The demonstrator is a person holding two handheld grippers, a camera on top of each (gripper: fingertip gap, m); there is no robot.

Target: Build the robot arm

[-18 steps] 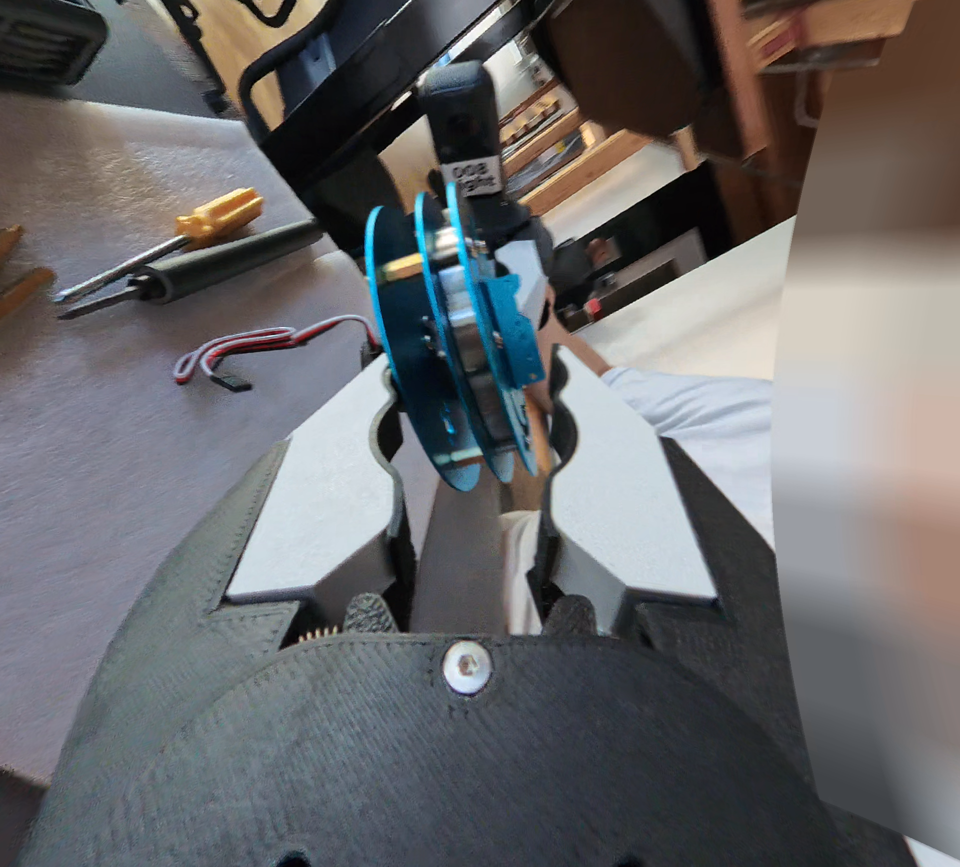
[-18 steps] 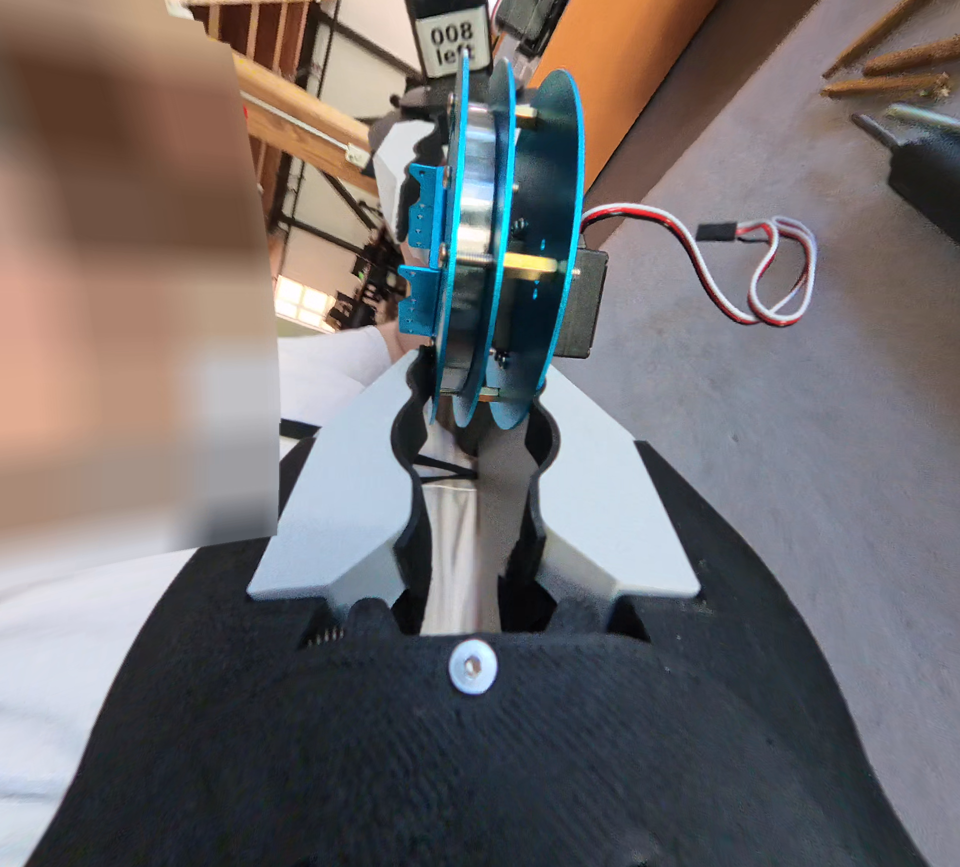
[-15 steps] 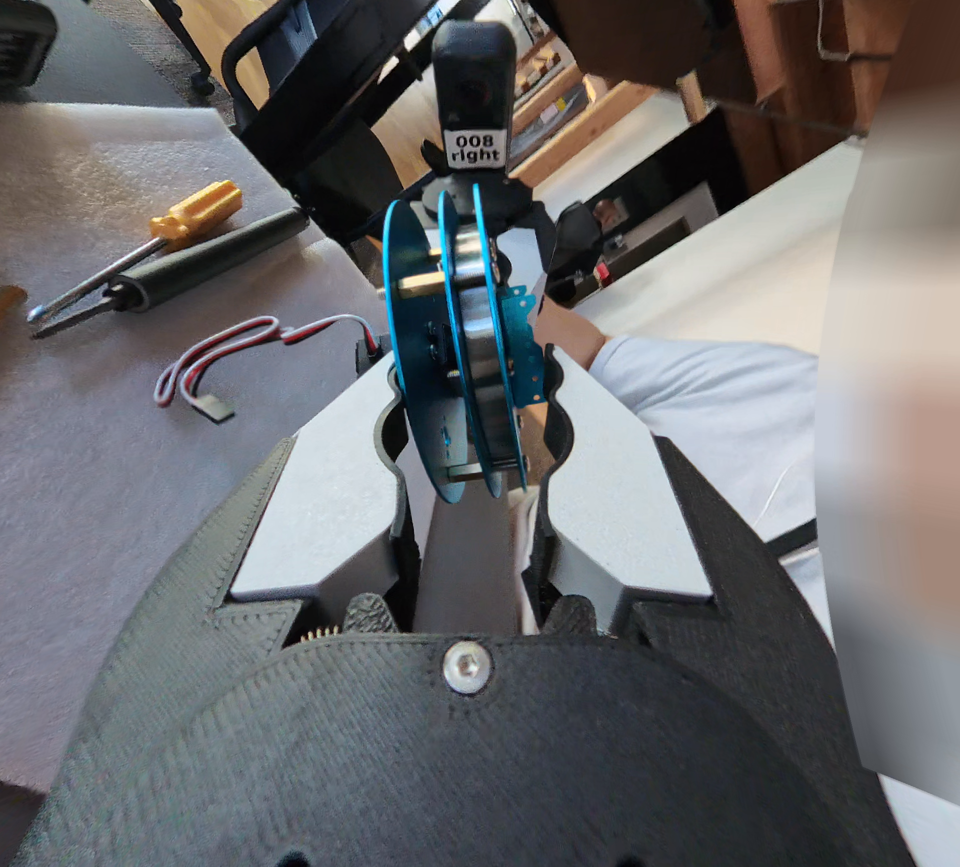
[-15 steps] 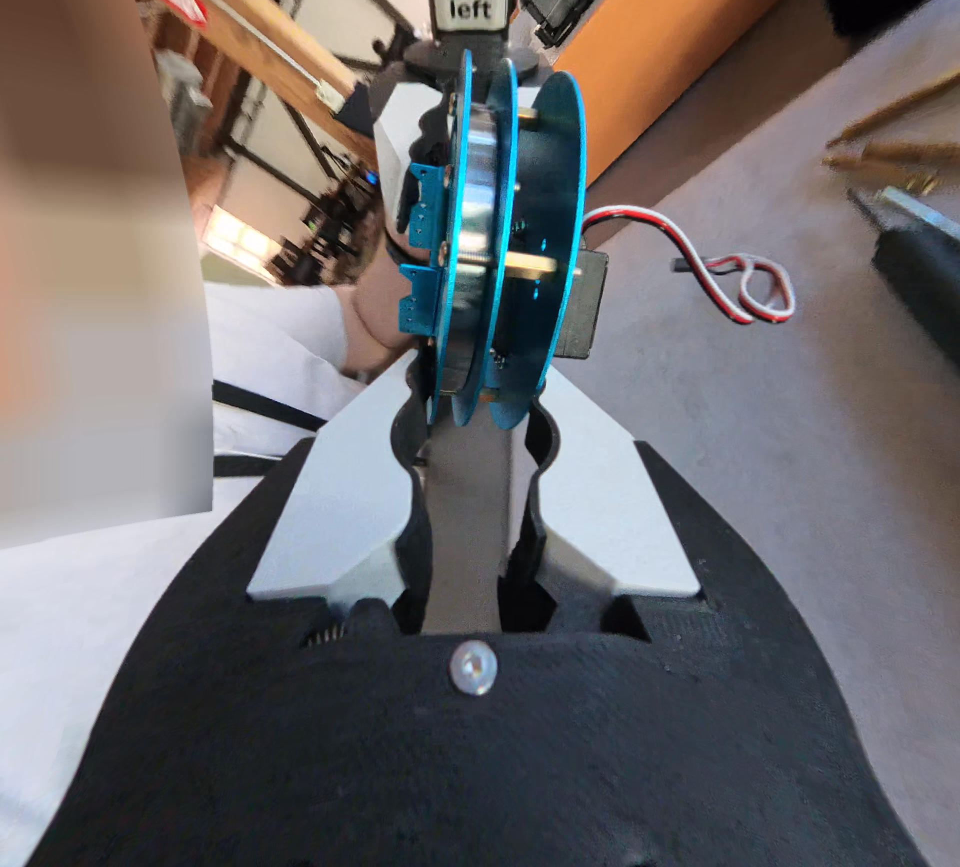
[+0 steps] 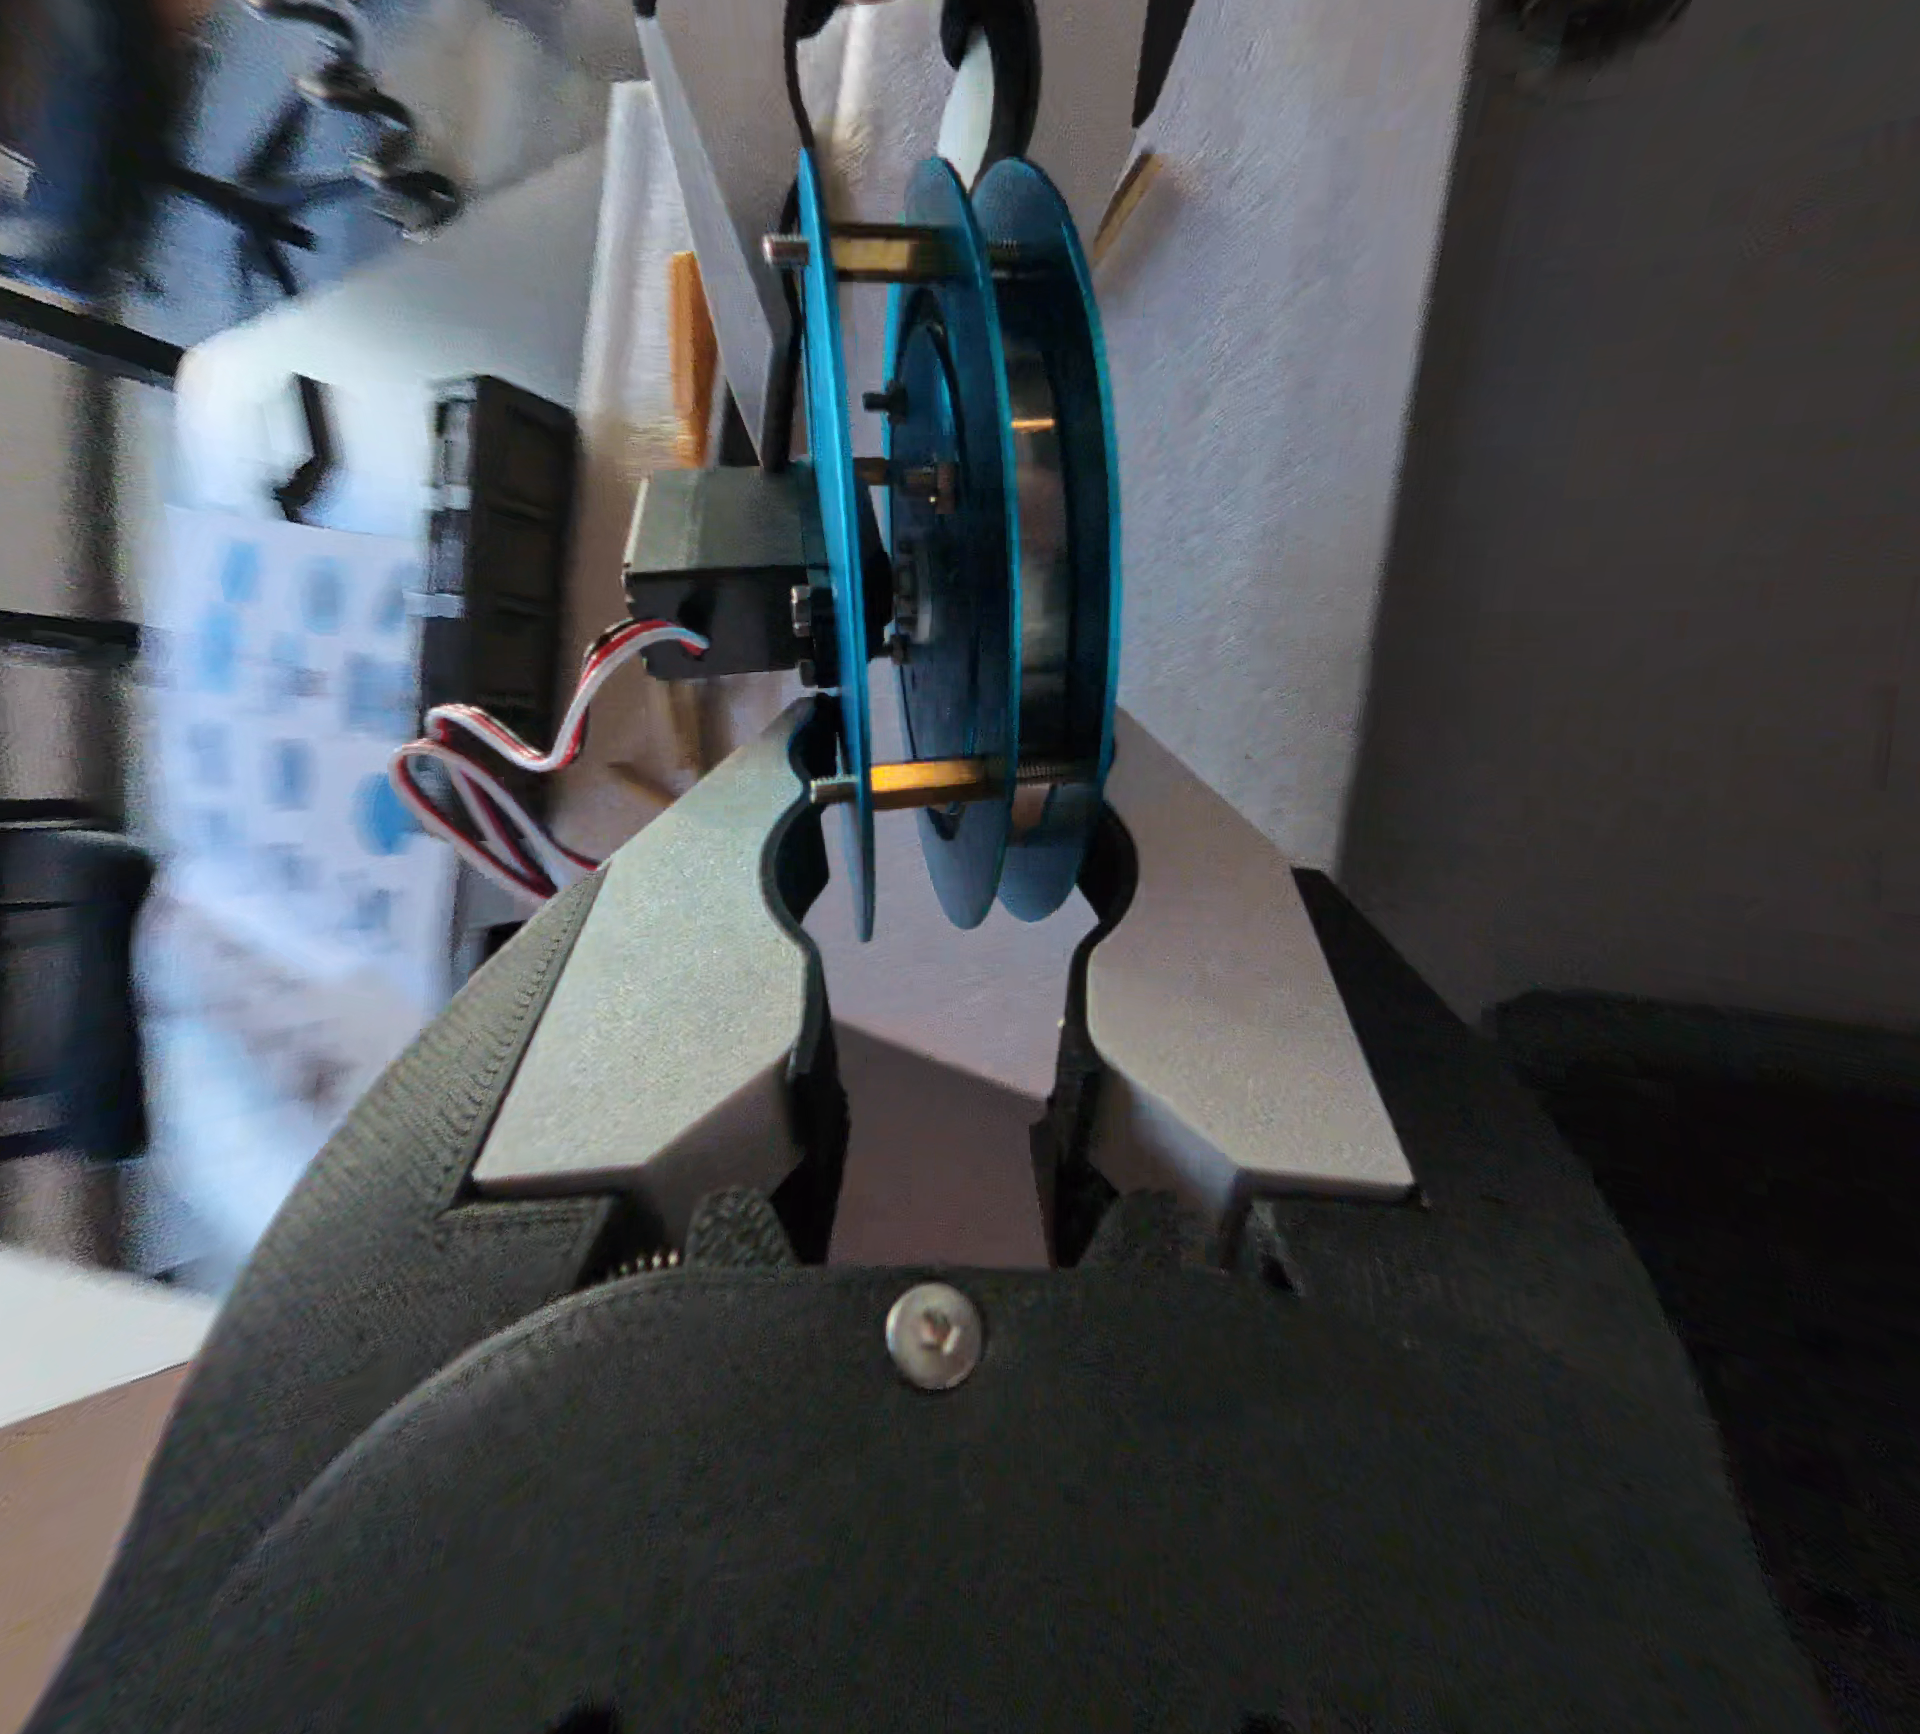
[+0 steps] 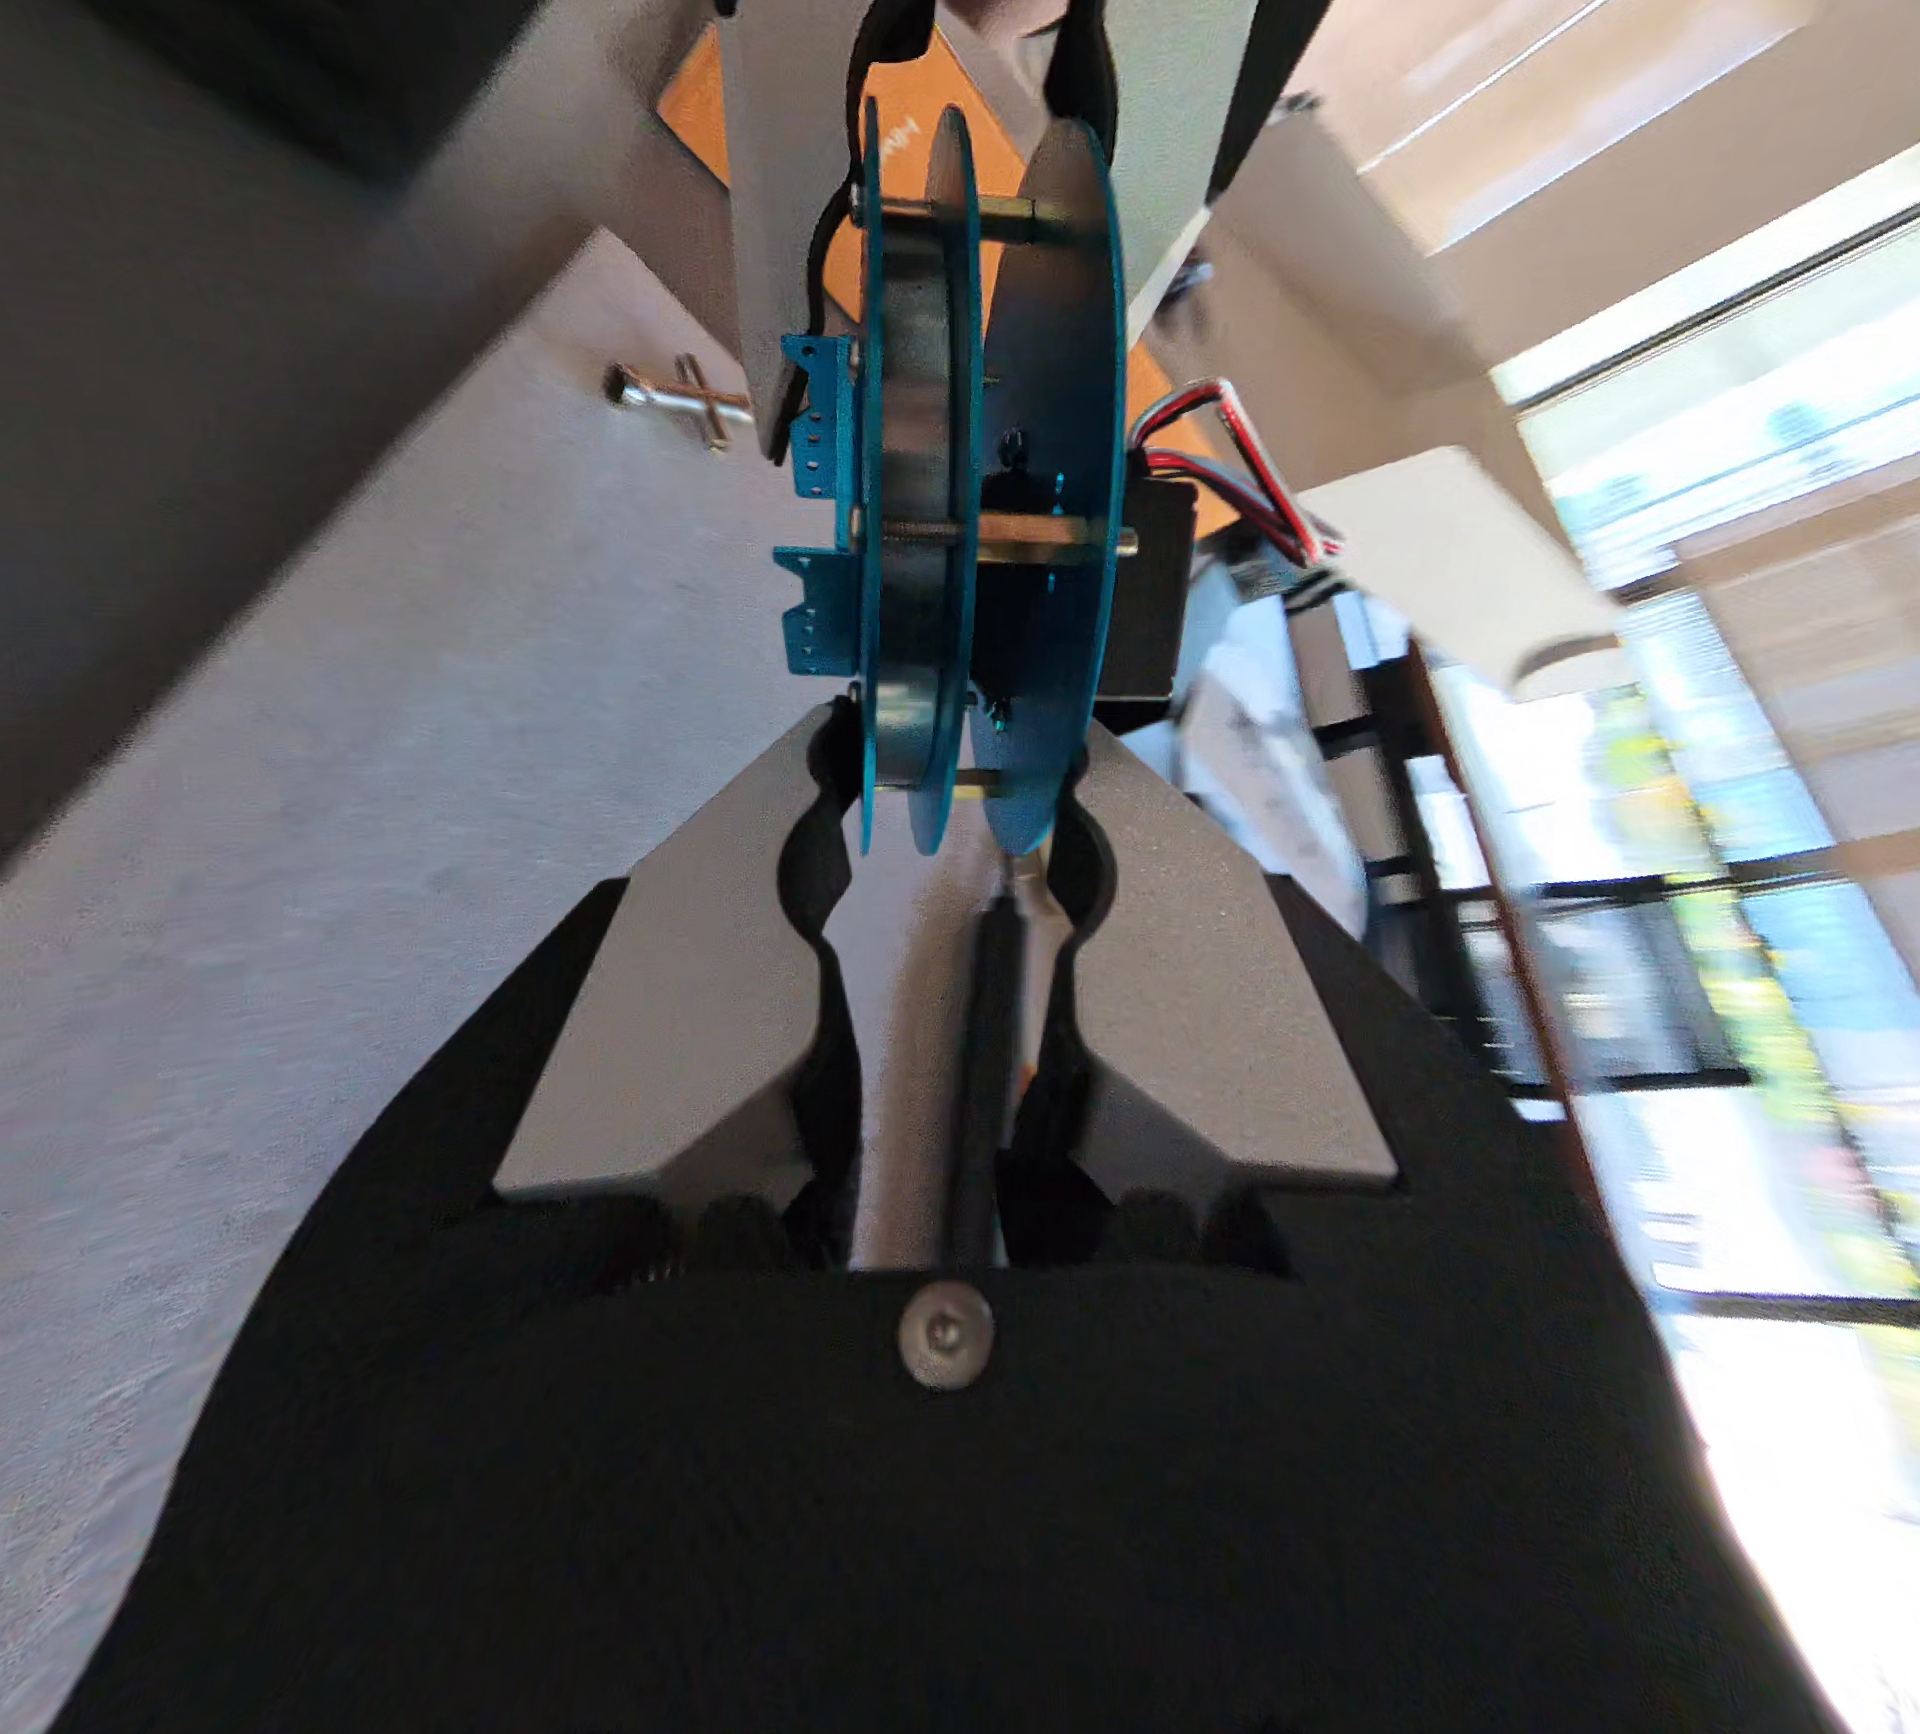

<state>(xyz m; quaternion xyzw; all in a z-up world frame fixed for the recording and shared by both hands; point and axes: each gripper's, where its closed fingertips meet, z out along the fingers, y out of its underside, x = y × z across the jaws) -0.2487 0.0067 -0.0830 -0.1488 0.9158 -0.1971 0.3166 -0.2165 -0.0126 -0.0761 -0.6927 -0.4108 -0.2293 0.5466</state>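
Note:
A blue metal disc assembly (image 5: 940, 541) of three round plates on brass spacers is held in the air between both grippers. A black servo (image 5: 717, 572) with a red, white and black wire (image 5: 499, 780) sits on one side. My left gripper (image 5: 961, 728) is shut on the discs' near edge. My right gripper (image 5: 899, 74) grips the far edge, facing it. In the right wrist view the assembly (image 6: 1049, 437) shows a small blue bracket (image 6: 821, 521) and the servo (image 6: 1153, 583). The right gripper (image 6: 958, 734) is shut on it, and the left gripper (image 6: 966, 74) holds the opposite edge.
A grey felt-covered table (image 6: 416, 645) lies behind, with a cross-shaped metal wrench (image 6: 686, 406), an orange flat item (image 6: 935, 126) and a black tool handle (image 6: 982, 1040) seen between my right fingers. A black drawer unit (image 5: 499, 541) and bright windows (image 6: 1714, 749) stand farther off, blurred. Spacing between my two grippers at the tips: around 5 cm.
Both grippers have swung round together with the disc assembly still gripped between them. The background has turned sharply in both views, and the person's sleeve has left view.

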